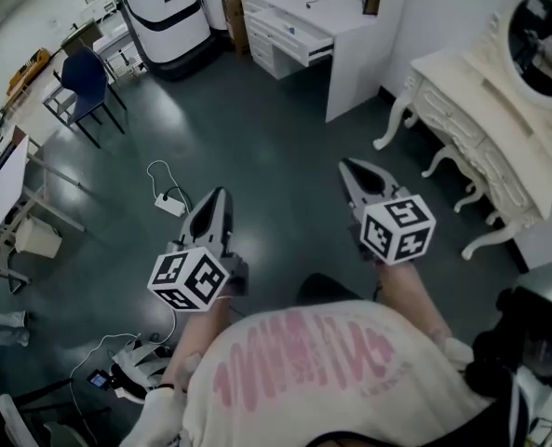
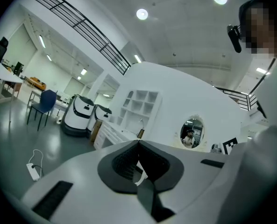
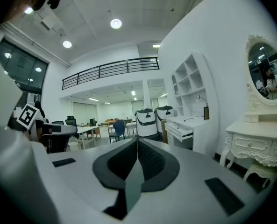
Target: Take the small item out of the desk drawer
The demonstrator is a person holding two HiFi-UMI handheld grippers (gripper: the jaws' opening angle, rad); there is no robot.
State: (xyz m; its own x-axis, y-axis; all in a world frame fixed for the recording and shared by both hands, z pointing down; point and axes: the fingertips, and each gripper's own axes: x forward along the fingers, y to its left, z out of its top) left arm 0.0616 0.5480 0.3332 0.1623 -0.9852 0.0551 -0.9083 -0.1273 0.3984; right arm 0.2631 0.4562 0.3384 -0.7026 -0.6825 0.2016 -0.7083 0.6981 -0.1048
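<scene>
- L unit: we read the left gripper point(image 2: 138, 143) as fully closed. Its pads meet at the tip w/ nothing between them.
- R unit: the right gripper point(image 3: 137, 141) is likewise closed, pads pressed together along their length, nothing clamped.
- Both units hang in the air over the dark floor point(image 1: 257, 128), side by side and apart from each other. Each marker cube sits at the rear, nearest the person's white shirt point(image 1: 303, 361) w/ pink print.
- Ref. landmark: the desk point(image 1: 299, 7), white, at the far side of the room. Both grippers are well apart from the desk, on its near side, tips pointing roughly toward it.
- The drawer point(image 1: 305, 52) sits in the desk front, just under the top, pulled partway out.
- The small item: we cannot make it out in any view. The drawer interior is too far and too small to read.
- Left of the desk, just beside it: two white machines point(image 1: 167, 12) w/ dark tops.
- Further left of the desk: a blue chair point(image 1: 85, 77).
- Right of the desk, near its end panel: a cream dressing table point(image 1: 462, 110) w/ curved legs, carrying an oval mirror point(image 1: 545, 31).
- Near side of the desk, well apart from it and just left of the L unit: a white power strip point(image 1: 170, 205) w/ cable on the floor.
</scene>
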